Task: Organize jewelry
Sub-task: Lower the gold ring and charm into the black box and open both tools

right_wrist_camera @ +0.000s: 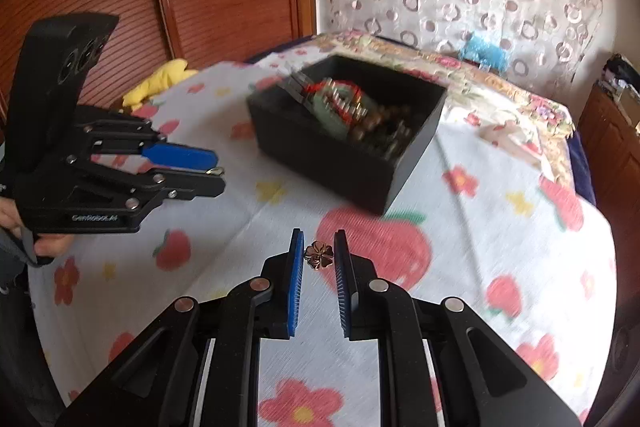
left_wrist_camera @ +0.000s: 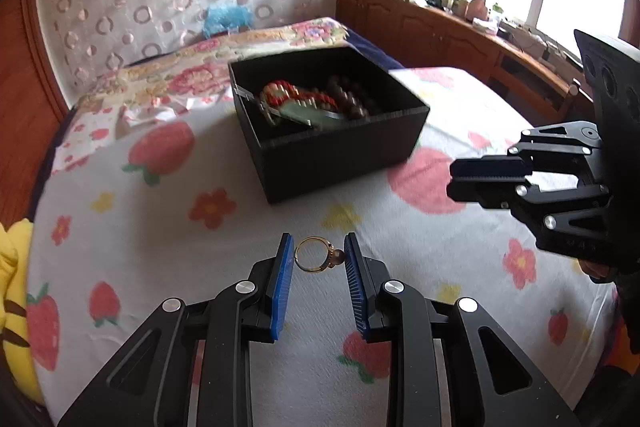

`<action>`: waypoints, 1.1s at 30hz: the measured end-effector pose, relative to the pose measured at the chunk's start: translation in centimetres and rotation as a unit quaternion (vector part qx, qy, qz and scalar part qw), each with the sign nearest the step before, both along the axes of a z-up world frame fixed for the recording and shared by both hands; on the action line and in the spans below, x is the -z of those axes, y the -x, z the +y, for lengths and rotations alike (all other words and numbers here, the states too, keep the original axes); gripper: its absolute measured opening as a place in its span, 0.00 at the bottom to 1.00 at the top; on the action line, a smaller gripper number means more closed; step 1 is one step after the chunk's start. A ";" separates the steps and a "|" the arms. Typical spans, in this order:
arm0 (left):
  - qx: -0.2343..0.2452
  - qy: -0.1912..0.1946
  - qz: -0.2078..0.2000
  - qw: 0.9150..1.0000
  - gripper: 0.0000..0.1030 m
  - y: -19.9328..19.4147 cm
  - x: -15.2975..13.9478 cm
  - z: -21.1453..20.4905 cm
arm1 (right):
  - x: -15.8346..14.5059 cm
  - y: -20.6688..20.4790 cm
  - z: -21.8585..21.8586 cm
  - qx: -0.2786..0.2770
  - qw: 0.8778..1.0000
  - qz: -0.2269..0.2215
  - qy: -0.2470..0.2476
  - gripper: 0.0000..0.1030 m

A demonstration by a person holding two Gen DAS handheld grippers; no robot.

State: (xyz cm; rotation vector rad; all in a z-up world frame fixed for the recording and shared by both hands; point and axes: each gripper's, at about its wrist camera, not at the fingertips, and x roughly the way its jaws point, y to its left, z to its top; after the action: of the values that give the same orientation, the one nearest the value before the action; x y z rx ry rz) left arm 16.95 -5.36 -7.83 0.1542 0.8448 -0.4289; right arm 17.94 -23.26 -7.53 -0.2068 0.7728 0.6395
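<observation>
L fingers (left_wrist_camera: 318, 254) pinch gold ring (left_wrist_camera: 315, 254), R fingers (right_wrist_camera: 318, 251) flower charm (right_wrist_camera: 319, 254); bedspread (left_wrist_camera: 168, 227) clear short of box (left_wrist_camera: 320, 131).

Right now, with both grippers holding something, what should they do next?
Probably carry both pieces over the black box and let go: the left gripper pinches a gold ring, the right gripper a flower charm, and other jewelry already lies inside.

gold ring (left_wrist_camera: 316, 254): upright | flower charm (right_wrist_camera: 319, 254): gold | black box (left_wrist_camera: 340, 151): holds beads
</observation>
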 end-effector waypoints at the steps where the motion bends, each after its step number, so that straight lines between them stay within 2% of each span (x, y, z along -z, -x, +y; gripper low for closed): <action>1: -0.001 0.000 -0.003 1.000 0.24 -0.1 -0.2 0.0 | -0.4 -0.3 -0.1 0.002 1.000 -0.004 -0.002 0.17; 7: -0.011 0.008 -0.032 0.999 0.24 -1.2 -2.5 0.2 | -2.3 -3.1 -0.7 0.022 0.999 -0.030 -0.012 0.17; 14: -0.017 0.015 -0.058 0.998 0.24 -2.4 -4.1 0.2 | -2.6 -5.9 -0.5 0.033 0.999 -0.028 -0.026 0.17; 25: -0.016 0.009 -0.061 0.998 0.24 -4.2 -4.1 -0.2 | -2.6 -7.4 0.1 0.036 0.998 -0.021 -0.036 0.18; 29: -0.013 0.009 -0.059 0.998 0.24 -5.0 -4.0 -0.8 | -2.6 -7.6 0.0 0.037 0.998 -0.020 -0.041 0.23; 33: -0.015 0.006 -0.056 0.998 0.24 -5.5 -3.6 -1.1 | -2.9 -7.5 -0.4 0.041 0.998 -0.023 -0.047 0.23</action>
State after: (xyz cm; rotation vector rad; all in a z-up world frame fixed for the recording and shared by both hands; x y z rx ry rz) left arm 22.44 -6.46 -4.20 0.1519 0.7333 -0.3935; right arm 25.48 -23.62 -4.67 -0.1022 0.7016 0.5904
